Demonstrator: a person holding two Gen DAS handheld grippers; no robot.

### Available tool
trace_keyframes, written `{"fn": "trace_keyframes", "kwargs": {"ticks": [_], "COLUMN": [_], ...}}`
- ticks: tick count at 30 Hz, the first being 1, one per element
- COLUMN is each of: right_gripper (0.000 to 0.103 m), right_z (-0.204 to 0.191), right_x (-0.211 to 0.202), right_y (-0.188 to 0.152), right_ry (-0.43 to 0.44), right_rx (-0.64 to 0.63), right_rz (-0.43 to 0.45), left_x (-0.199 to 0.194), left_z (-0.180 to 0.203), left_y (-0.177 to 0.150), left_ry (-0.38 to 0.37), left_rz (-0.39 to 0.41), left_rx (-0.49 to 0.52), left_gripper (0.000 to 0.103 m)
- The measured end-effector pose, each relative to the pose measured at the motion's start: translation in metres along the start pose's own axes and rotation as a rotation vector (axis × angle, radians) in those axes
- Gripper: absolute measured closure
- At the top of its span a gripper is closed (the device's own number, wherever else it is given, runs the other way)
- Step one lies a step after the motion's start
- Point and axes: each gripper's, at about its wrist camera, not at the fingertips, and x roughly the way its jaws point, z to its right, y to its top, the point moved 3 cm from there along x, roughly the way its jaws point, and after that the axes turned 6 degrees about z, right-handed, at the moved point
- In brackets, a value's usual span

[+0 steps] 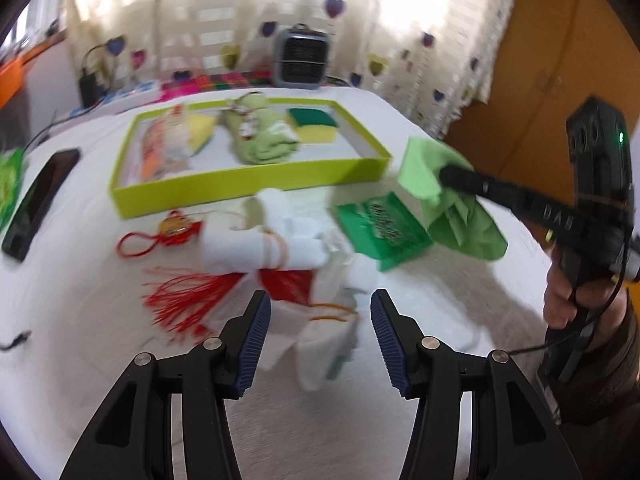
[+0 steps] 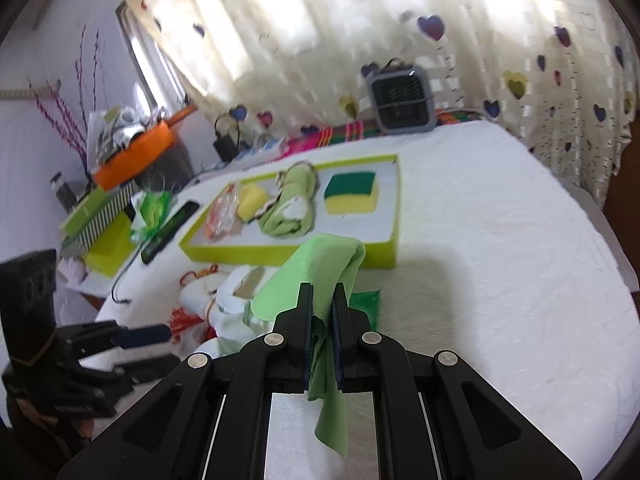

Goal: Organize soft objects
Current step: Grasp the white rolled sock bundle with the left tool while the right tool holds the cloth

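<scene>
My right gripper (image 2: 323,300) is shut on a light green cloth (image 2: 316,264) and holds it above the bed, just in front of the lime tray (image 2: 390,256). The same cloth (image 1: 424,172) and gripper (image 1: 446,174) show in the left wrist view, at the tray's (image 1: 248,184) near right corner. The tray holds a green-yellow sponge (image 2: 352,194), a rolled green towel (image 2: 290,204), a yellow sponge (image 2: 251,200) and a packet. My left gripper (image 1: 320,312) is open and empty over a pile of white rolled cloths (image 1: 264,248) and red tassels (image 1: 188,300).
A green packet (image 1: 384,228) lies right of the white pile. A black phone (image 1: 40,200) lies left of the tray. A grey fan heater (image 1: 302,58) stands at the bed's far edge. Boxes and an orange tub (image 2: 136,152) crowd a side table on the left.
</scene>
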Motion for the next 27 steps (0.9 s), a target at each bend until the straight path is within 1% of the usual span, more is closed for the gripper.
{"fn": "trace_keyframes", "kwargs": {"ticks": [4, 7, 8, 14, 18, 21, 25, 26, 27], "right_gripper": [0.094, 0.094, 0.094, 0.094, 0.094, 0.094, 0.094, 0.094, 0.094], "right_z": [0.004, 0.006, 0.006, 0.01, 0.01, 0.01, 0.01, 0.01, 0.01], "right_x": [-0.019, -0.026, -0.027, -0.029, -0.027, -0.025, -0.024, -0.023, -0.022], "right_y": [0.005, 0.005, 0.004, -0.002, -0.005, -0.008, -0.011, -0.012, -0.013], "right_ry": [-0.015, -0.014, -0.016, -0.012, -0.002, 0.006, 0.015, 0.015, 0.016], "right_rx": [0.004, 0.011, 0.01, 0.019, 0.02, 0.024, 0.029, 0.028, 0.027], "right_rz": [0.051, 0.065, 0.067, 0.065, 0.055, 0.048, 0.041, 0.038, 0.034], "left_x": [0.01, 0.014, 0.016, 0.021, 0.026, 0.028, 0.031, 0.031, 0.031], "left_z": [0.013, 0.02, 0.022, 0.022, 0.021, 0.023, 0.022, 0.022, 0.022], "left_y": [-0.001, -0.003, -0.004, -0.007, -0.008, -0.01, -0.011, -0.011, -0.011], "left_ry": [-0.002, 0.002, 0.014, 0.071, 0.079, 0.086, 0.085, 0.084, 0.084], "left_rz": [-0.026, -0.032, -0.036, -0.045, -0.052, -0.049, -0.05, -0.046, -0.043], "left_rx": [0.04, 0.061, 0.065, 0.085, 0.083, 0.1, 0.086, 0.086, 0.086], "left_gripper": [0.052, 0.052, 0.052, 0.052, 0.052, 0.052, 0.052, 0.052, 0.055]}}
